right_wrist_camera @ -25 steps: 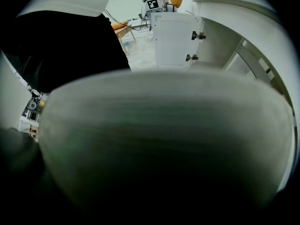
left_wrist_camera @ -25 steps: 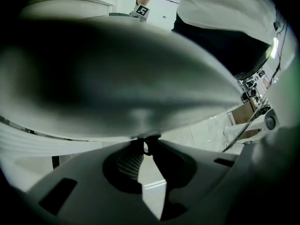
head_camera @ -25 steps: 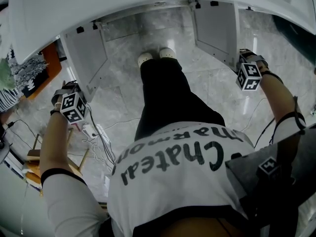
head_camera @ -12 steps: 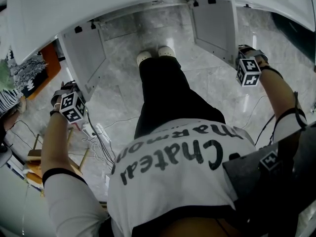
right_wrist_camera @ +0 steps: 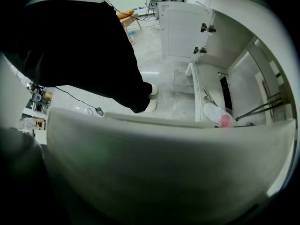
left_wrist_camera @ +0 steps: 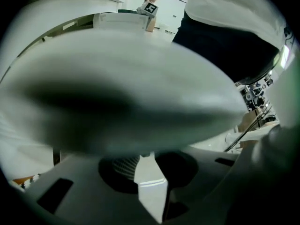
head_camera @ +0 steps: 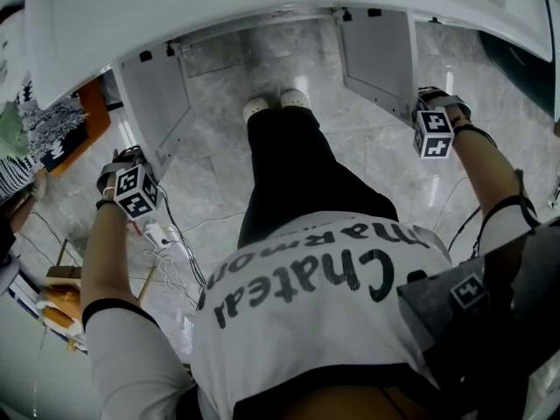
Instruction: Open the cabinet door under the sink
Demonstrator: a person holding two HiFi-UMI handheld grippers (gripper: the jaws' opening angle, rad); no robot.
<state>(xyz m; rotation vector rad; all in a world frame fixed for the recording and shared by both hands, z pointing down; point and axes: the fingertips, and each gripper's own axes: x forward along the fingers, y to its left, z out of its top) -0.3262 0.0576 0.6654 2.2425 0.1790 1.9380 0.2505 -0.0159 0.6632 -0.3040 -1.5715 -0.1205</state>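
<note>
Both white cabinet doors under the sink stand swung open towards me. My left gripper [head_camera: 140, 180] points down on the outer edge of the left door [head_camera: 157, 112]. In the left gripper view the left gripper [left_wrist_camera: 150, 172] has a thin white strip of that door [left_wrist_camera: 117, 93] between its nearly closed jaws, which have just been opening a little. My right gripper [head_camera: 430, 116] sits on the top outer corner of the right door [head_camera: 376, 51]. That door's blurred panel [right_wrist_camera: 164, 163] fills the lower right gripper view and hides the jaws, which have also just been opening slightly.
The person's legs and white shoes [head_camera: 280, 101] stand between the doors on a grey marble floor. The white countertop [head_camera: 262, 7] overhangs above. Cables and a power strip [head_camera: 162, 234] lie on the floor at the left, near an orange seat [head_camera: 92, 116]. A white-and-pink thing [right_wrist_camera: 220, 118] lies inside the cabinet.
The head view has shifted slightly. Both grippers stay at their door edges and the doors stand as before.
</note>
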